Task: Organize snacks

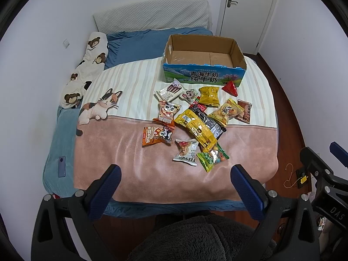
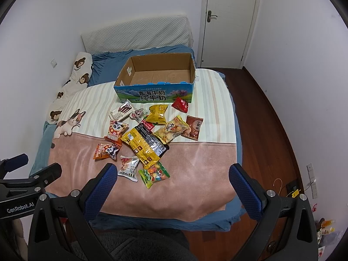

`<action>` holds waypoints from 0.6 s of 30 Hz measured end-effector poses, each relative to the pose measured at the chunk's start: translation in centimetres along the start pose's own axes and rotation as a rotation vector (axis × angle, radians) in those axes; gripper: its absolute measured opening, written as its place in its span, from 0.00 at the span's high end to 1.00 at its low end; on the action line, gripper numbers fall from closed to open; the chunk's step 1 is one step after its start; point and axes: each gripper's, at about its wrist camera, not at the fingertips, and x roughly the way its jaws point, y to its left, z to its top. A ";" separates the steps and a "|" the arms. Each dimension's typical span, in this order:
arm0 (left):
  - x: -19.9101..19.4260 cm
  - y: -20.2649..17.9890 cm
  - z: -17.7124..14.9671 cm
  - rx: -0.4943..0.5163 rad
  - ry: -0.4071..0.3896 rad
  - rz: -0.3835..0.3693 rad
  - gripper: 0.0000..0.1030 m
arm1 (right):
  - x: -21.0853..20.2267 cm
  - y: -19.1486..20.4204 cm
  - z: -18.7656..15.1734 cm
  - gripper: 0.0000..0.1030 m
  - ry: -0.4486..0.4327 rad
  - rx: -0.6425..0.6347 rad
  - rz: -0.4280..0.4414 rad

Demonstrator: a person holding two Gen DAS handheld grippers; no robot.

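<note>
Several snack packets lie scattered on the bed's blanket, among them a large yellow bag [image 1: 196, 128] [image 2: 142, 146], an orange panda packet [image 1: 157, 136] [image 2: 107, 151], a green candy packet [image 1: 213, 156] [image 2: 154, 174] and a red packet [image 1: 230, 88] [image 2: 180, 104]. Behind them stands an open cardboard milk box [image 1: 204, 76] [image 2: 156, 94] with nothing inside. My left gripper [image 1: 176, 174] hangs open above the bed's near edge, short of the snacks. My right gripper [image 2: 174, 171] is also open, the green packet showing between its fingers but well below them.
A pink and striped cat blanket [image 1: 130, 148] [image 2: 195, 163] covers the blue bed. A bear-print pillow [image 1: 87, 65] lies along the left wall, a phone [image 1: 62, 166] at the bed's left edge. Wooden floor [image 2: 267, 130] runs right of the bed, a white door [image 2: 228, 21] behind.
</note>
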 end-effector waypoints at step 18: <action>-0.9 -0.3 0.1 0.002 -0.006 0.002 0.00 | -1.0 -0.1 0.1 0.00 -0.014 0.001 0.000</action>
